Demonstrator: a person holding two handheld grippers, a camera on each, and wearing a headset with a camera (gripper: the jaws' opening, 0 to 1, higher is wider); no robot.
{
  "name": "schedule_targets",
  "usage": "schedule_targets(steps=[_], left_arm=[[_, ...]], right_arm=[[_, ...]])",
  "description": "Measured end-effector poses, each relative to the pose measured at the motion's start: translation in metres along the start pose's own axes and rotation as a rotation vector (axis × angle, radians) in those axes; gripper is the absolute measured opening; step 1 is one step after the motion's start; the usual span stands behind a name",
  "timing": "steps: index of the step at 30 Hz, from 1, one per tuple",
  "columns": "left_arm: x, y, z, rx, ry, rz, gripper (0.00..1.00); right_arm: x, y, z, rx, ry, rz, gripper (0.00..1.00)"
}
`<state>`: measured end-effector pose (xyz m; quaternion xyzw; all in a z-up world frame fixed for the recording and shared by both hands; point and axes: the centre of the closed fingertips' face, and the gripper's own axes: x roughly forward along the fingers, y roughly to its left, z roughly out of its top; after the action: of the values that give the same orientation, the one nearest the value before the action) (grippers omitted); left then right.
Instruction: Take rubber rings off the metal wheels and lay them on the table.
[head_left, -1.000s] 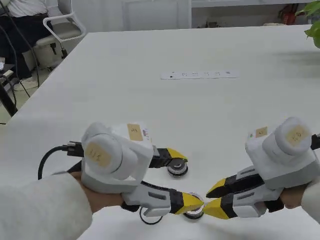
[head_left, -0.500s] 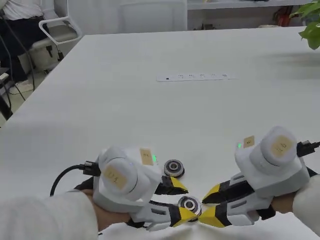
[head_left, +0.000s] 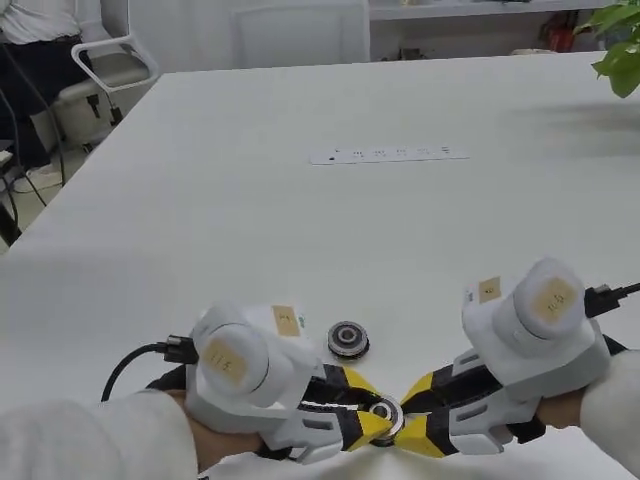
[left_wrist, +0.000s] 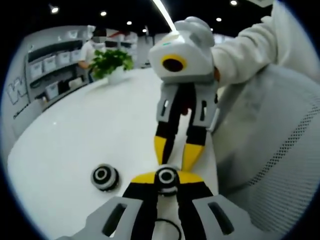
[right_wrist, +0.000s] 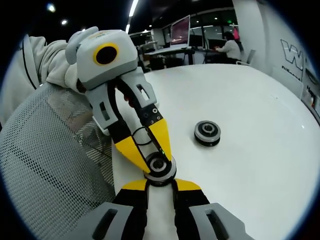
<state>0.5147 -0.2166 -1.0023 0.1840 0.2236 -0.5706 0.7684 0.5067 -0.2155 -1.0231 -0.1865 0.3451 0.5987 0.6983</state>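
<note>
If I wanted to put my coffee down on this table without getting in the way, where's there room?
Plenty: the wide bare stretch between the power strip and the loose wheel, and either side toward the table edges. It is crowded at the near edge, where left gripper and right gripper meet on the held wheel.

White-bodied left hand-held gripper (head_left: 372, 405), right hand-held gripper (head_left: 408, 412), yellow-black jaws, black cable (head_left: 125, 362), white sleeves (head_left: 80, 440)

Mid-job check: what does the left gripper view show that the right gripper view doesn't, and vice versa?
Left gripper view adds a loose rubber ring on the table by its jaws, and a potted plant. Right gripper view adds a lit monitor. Both share the wheel held at the jaw tips, the second wheel and a mesh chair.
</note>
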Motion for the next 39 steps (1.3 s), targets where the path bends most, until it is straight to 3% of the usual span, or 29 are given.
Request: schedule_targets(steps=[6,8,9,10,13,16,28,34,39], left_arm=[[0.0,0.001,0.0,-0.021,-0.007,0.002,0.14],[0.0,0.001,0.0,-0.018,-0.006,0.003,0.14],[0.0,0.001,0.0,-0.02,-0.006,0.004,0.14],[0.0,0.001,0.0,-0.02,-0.006,0.005,0.14],[-0.001,0.0,0.0,-0.019,-0.006,0.003,0.14],[-0.001,0.0,0.0,-0.019,-0.007,0.002,0.14],[-0.001,0.0,0.001,-0.002,-0.009,0.006,0.14],[-0.001,0.0,0.001,0.009,-0.009,0.003,0.14],[0.0,-0.001,0.001,0.012,-0.01,-0.002,0.14]], right_arm=[[-0.002,-0.001,-0.002,-0.085,0.021,-0.012,0.1],[-0.004,-0.004,-0.003,-0.122,0.026,-0.029,0.01],[-0.004,-0.008,0.0,-0.127,0.003,-0.05,0.0],[-0.004,-0.004,-0.002,-0.109,0.02,-0.03,0.0],[-0.003,-0.005,-0.001,-0.093,0.026,-0.034,0.0],[-0.004,-0.006,-0.003,0.023,0.033,-0.032,0.0],[-0.011,-0.011,0.0,0.256,-0.016,-0.003,0.0],[-0.017,-0.01,0.007,0.487,-0.104,0.08,0.0],[-0.017,-0.006,0.008,0.557,-0.104,0.087,0.0]])
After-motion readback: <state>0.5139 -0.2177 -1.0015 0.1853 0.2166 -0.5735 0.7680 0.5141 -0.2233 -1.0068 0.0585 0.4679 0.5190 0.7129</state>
